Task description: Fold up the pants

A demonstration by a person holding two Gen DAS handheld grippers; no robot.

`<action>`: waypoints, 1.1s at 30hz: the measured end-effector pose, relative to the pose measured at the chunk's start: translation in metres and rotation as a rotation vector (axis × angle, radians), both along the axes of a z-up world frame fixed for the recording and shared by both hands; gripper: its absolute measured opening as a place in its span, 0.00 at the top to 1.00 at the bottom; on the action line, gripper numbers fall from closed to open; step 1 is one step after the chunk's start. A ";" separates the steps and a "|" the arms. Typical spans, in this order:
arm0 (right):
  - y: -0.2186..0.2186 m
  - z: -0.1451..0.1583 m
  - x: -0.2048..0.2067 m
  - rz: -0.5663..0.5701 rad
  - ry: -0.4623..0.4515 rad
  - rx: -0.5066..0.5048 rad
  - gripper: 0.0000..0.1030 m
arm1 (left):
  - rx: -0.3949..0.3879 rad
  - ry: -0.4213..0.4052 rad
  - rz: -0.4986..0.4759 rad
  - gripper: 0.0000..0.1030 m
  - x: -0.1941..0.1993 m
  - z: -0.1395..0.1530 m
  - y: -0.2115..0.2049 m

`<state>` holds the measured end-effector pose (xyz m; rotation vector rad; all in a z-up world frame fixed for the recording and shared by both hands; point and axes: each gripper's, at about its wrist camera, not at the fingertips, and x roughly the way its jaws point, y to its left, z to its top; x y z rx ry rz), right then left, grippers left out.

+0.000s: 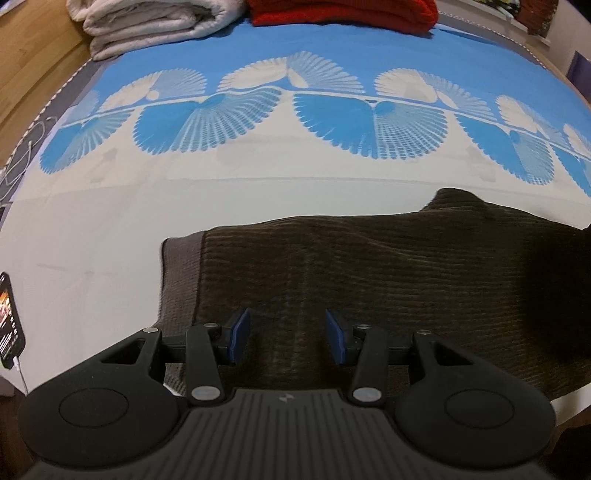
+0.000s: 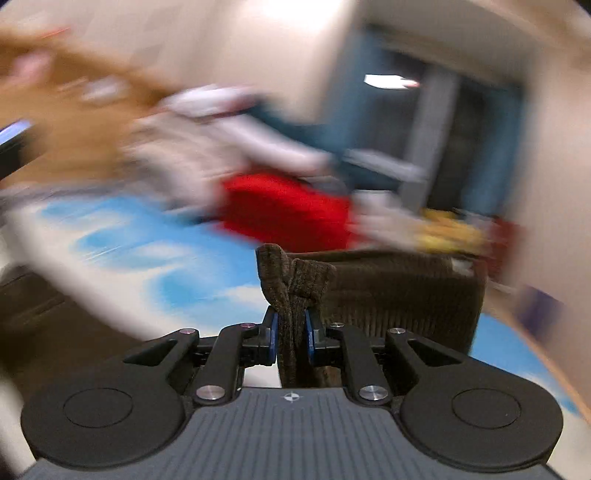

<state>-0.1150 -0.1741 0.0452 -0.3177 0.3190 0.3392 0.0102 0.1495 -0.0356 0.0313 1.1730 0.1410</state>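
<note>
The brown pants point(image 1: 369, 280) lie on the bed point(image 1: 92, 229) with their long axis across the left wrist view, directly under the left hand-held gripper point(image 1: 288, 332), whose jaws stand apart and hold nothing. The right hand-held gripper point(image 2: 290, 332) is clamped on a bunched end of the pants, so I judge that the fold depends on carrying this end along the long axis toward the left one.

Left wrist: steep look down, close over pants point(image 1: 369, 280) on bed point(image 1: 110, 221). Right wrist: near-level, blurred, facing room across bed. Shared: pants, bedsheet, red bundle point(image 1: 343, 11).
</note>
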 end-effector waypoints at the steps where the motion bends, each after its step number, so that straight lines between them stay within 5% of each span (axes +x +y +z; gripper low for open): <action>1: 0.025 -0.019 -0.003 0.089 0.070 -0.031 0.85 | -0.001 -0.001 0.008 0.52 -0.001 0.001 0.004; 5: 0.083 -0.102 -0.009 0.293 0.380 -0.225 0.84 | -0.011 0.003 0.043 0.52 -0.004 0.001 0.016; 9: 0.099 -0.115 -0.023 0.320 0.321 -0.349 0.79 | -0.019 -0.002 0.035 0.52 -0.002 0.002 0.017; 12: 0.094 -0.098 -0.022 0.317 0.335 -0.294 0.76 | -0.023 -0.003 0.029 0.52 0.004 0.001 0.013; 17: 0.073 -0.071 -0.030 0.495 0.479 -0.098 0.76 | -0.035 -0.002 -0.015 0.52 0.011 0.001 -0.008; 25: -0.038 -0.060 -0.002 0.019 0.476 0.097 0.72 | -0.110 -0.007 -0.080 0.52 0.030 0.001 -0.055; 27: -0.060 -0.074 -0.004 -0.084 0.536 0.054 0.72 | -0.145 -0.009 -0.093 0.52 0.036 0.000 -0.070; 29: -0.076 -0.098 -0.002 -0.107 0.659 -0.027 0.73 | -0.189 -0.012 -0.103 0.53 0.044 -0.002 -0.085; 33: -0.095 -0.087 -0.007 -0.119 0.644 0.107 0.72 | -0.287 -0.046 -0.119 0.59 0.061 -0.006 -0.116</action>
